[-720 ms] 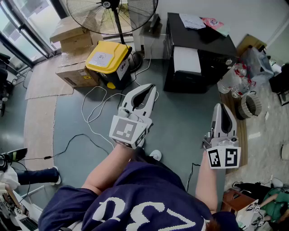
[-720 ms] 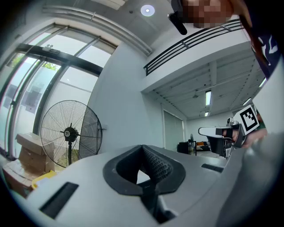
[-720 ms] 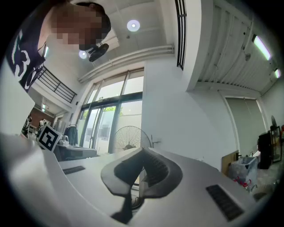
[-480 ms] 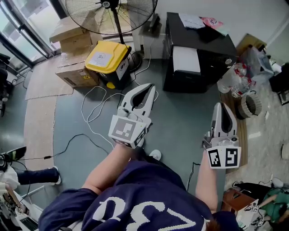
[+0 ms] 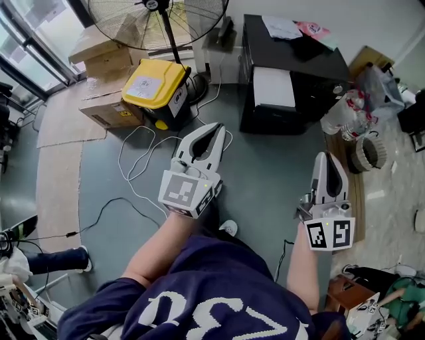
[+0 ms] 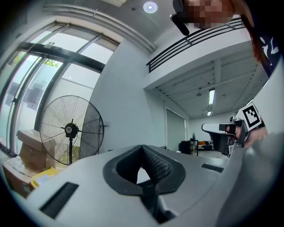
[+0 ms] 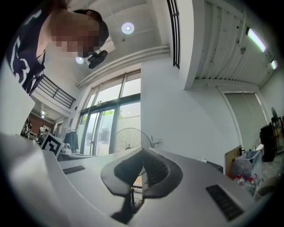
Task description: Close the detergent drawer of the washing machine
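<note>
No washing machine or detergent drawer shows in any view. In the head view my left gripper [image 5: 217,128] hangs over the grey floor, pointing away from the person, its jaws shut with nothing between them. My right gripper [image 5: 326,157] is held further right, near a wooden strip, also shut and empty. In the left gripper view the closed jaws [image 6: 143,150] face a white wall and a standing fan [image 6: 71,133]. The right gripper view has its shut jaws [image 7: 142,154] tilted slightly up toward tall windows and a white wall.
A standing fan [image 5: 165,18], a yellow-lidded bin [image 5: 153,85] and cardboard boxes [image 5: 103,52] stand at the far left. White cables [image 5: 136,166] trail on the floor. A black cabinet [image 5: 312,73] stands far right, with bottles [image 5: 345,114] and a woven basket [image 5: 366,154] beside it.
Both grippers keep their places and stay shut. Only the head view has drifted slightly.
</note>
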### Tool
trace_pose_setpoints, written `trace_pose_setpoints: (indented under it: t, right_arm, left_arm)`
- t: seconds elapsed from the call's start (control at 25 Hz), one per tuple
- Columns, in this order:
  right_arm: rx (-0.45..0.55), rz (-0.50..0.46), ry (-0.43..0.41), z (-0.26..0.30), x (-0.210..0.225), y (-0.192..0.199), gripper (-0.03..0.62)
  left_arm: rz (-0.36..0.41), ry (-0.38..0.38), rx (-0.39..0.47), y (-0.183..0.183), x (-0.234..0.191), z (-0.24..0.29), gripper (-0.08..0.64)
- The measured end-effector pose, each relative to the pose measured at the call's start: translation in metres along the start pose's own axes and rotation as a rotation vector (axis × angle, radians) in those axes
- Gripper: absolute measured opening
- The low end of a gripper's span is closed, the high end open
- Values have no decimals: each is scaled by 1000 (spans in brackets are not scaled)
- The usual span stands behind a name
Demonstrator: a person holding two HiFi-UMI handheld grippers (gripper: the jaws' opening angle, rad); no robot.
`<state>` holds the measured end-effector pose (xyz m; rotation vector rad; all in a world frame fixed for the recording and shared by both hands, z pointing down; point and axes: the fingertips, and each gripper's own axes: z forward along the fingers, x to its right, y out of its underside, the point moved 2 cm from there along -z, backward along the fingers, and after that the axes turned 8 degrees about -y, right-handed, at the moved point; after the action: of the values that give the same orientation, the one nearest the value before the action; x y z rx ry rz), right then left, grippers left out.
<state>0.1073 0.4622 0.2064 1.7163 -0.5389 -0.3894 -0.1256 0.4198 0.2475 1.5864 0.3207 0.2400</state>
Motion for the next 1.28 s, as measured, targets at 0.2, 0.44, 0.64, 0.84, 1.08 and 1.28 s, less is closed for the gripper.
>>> trace_pose_setpoints:
  t: [0.2, 0.44, 0.64, 0.84, 1.08, 1.28]
  right_arm:
    - [-4, -5, 29, 39, 22, 8, 15]
    - [2, -20, 81, 111, 64, 14, 15]
    - [17, -38, 113, 179, 94, 17, 15]
    - [24, -44, 151, 233, 121, 21, 15]
    - [-19, -36, 170, 265, 153, 33, 15]
    - [-42, -8, 157, 279, 193, 49, 15]
  left_arm:
    - [-8, 32, -7, 5, -19, 51, 18]
    - [-5, 92, -8, 2, -48, 141, 18]
    - [0, 141, 2, -4, -77, 215, 17]
    - [2, 191, 2, -6, -101, 274, 17]
    - [-19, 202, -22, 2, -112, 325, 18]
    - [-24, 176, -42, 17, -109, 357, 18]
